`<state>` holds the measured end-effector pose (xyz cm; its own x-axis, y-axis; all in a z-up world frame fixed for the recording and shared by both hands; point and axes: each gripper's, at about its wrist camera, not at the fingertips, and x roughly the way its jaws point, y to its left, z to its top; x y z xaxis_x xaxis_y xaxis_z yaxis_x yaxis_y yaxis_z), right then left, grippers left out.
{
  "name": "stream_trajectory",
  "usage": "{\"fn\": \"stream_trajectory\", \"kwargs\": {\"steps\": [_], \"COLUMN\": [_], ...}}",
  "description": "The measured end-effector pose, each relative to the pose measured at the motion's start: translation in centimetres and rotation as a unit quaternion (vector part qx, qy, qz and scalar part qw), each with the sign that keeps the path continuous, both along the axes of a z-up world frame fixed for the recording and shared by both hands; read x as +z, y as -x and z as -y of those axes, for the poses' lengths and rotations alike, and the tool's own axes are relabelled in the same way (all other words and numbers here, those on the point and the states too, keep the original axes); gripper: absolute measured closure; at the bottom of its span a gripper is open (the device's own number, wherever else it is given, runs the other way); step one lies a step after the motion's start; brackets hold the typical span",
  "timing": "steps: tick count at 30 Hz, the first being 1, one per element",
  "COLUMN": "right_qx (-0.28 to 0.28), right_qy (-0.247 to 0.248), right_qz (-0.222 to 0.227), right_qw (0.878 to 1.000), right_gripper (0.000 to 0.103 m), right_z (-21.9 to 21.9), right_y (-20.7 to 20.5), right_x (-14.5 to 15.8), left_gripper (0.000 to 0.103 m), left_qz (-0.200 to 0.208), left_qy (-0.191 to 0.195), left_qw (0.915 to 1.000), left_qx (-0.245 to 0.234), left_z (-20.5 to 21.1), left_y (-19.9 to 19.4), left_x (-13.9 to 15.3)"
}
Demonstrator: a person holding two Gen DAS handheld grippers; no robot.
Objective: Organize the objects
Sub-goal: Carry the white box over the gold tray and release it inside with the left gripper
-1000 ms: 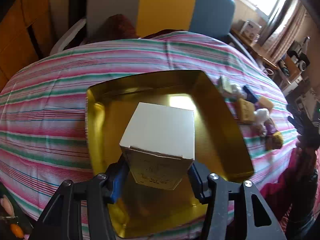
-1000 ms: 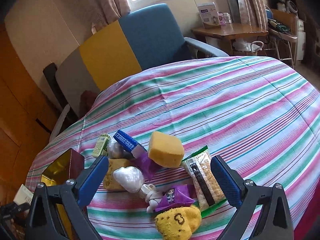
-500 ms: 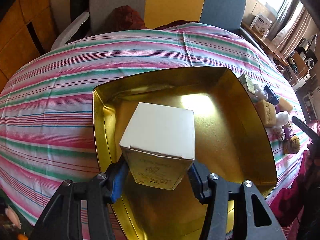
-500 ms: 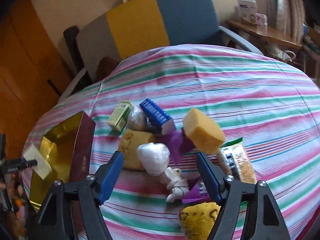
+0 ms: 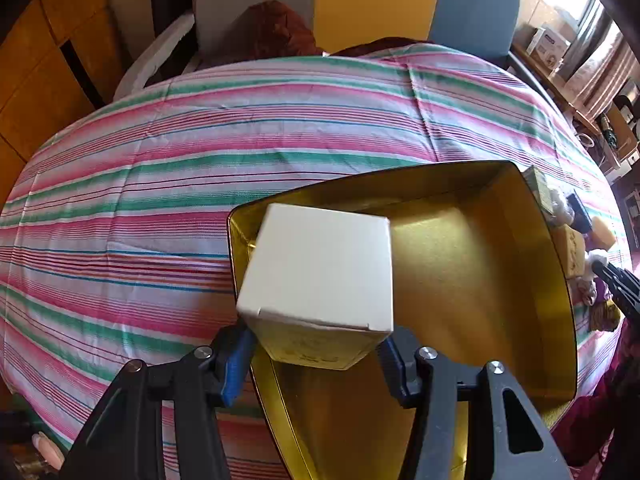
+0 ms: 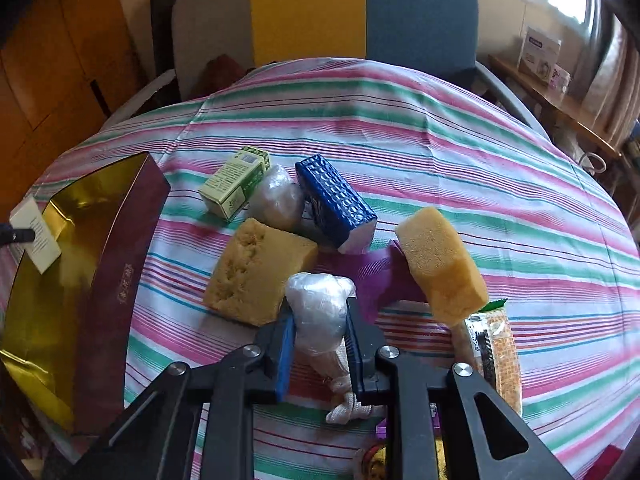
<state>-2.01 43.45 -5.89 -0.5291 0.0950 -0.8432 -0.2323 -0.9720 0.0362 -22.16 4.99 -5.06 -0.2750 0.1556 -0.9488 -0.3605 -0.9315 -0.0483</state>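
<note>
My left gripper (image 5: pixel 314 354) is shut on a white carton (image 5: pixel 320 268) and holds it over the near left corner of the gold-lined box (image 5: pixel 472 264). The same box (image 6: pixel 120 240), maroon outside, shows at the left of the right wrist view, with the carton (image 6: pixel 34 236) above it. My right gripper (image 6: pixel 320 344) is shut on a white plastic-wrapped bundle (image 6: pixel 320 312) in the middle of a heap on the striped tablecloth (image 6: pixel 440 152). Around the bundle lie a pale yellow sponge (image 6: pixel 256 272), an orange sponge (image 6: pixel 440 264) and a blue block (image 6: pixel 334 200).
A green carton (image 6: pixel 234 182), a second wrapped ball (image 6: pixel 276 198), purple wrappers (image 6: pixel 380 276), a cracker packet (image 6: pixel 496 344) and a knotted white cord (image 6: pixel 348 400) lie in the heap. A chair in grey, yellow and blue (image 6: pixel 320 12) stands behind the table. A wooden side table (image 6: pixel 560 96) is at the right.
My right gripper dropped towards the heap, rolled, and its jaws went from wide apart to shut on the wrapped bundle. My left gripper carried the carton leftward and lower over the gold box.
</note>
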Motion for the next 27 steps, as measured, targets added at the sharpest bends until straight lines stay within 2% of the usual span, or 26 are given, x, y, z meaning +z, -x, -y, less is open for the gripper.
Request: {"fn": "stream_trajectory", "kwargs": {"steps": [4,8,12,16,21,22,24,27], "right_qx": [0.000,-0.003,-0.003,-0.007,-0.013,-0.013,-0.011,-0.007], "right_qy": [-0.003,-0.003,-0.005,-0.006,-0.007,-0.008,-0.011,-0.015], "right_qz": [-0.002,-0.007,-0.015,-0.020,-0.028,-0.030,-0.031,-0.030], "right_qw": [1.000,1.000,1.000,1.000,0.999,0.999,0.999,0.999], "right_gripper": [0.081,0.081,0.081,0.081,0.081,0.081,0.081,0.081], "right_z": [-0.1,-0.1,0.0,-0.1,-0.3,-0.3,-0.1,0.1], "right_y": [-0.1,0.0,-0.1,-0.2,-0.5,-0.6,-0.6,-0.6], "right_x": [0.2,0.4,0.7,0.9,1.3,1.4,1.4,1.4], "left_gripper": [0.048,0.043,0.041,0.040,0.044,0.050,0.054,0.058], "left_qz": [0.010,-0.002,-0.037,-0.094,-0.146,-0.149,-0.143,-0.112], "left_qy": [0.012,-0.020,-0.027,-0.032,-0.081,-0.089,-0.091,-0.081], "left_qw": [0.9997,0.9990,0.9975,0.9921,0.9801,0.9794,0.9809,0.9877], "left_qx": [0.017,0.040,0.053,0.078,0.107,0.104,0.095,0.073], "left_z": [-0.1,0.4,1.0,2.7,5.8,6.0,5.9,4.7], "left_y": [1.1,1.0,0.0,-2.0,-6.8,-7.7,-9.5,-9.9], "left_x": [-1.1,-0.6,1.2,4.1,7.3,7.3,6.5,3.9]}}
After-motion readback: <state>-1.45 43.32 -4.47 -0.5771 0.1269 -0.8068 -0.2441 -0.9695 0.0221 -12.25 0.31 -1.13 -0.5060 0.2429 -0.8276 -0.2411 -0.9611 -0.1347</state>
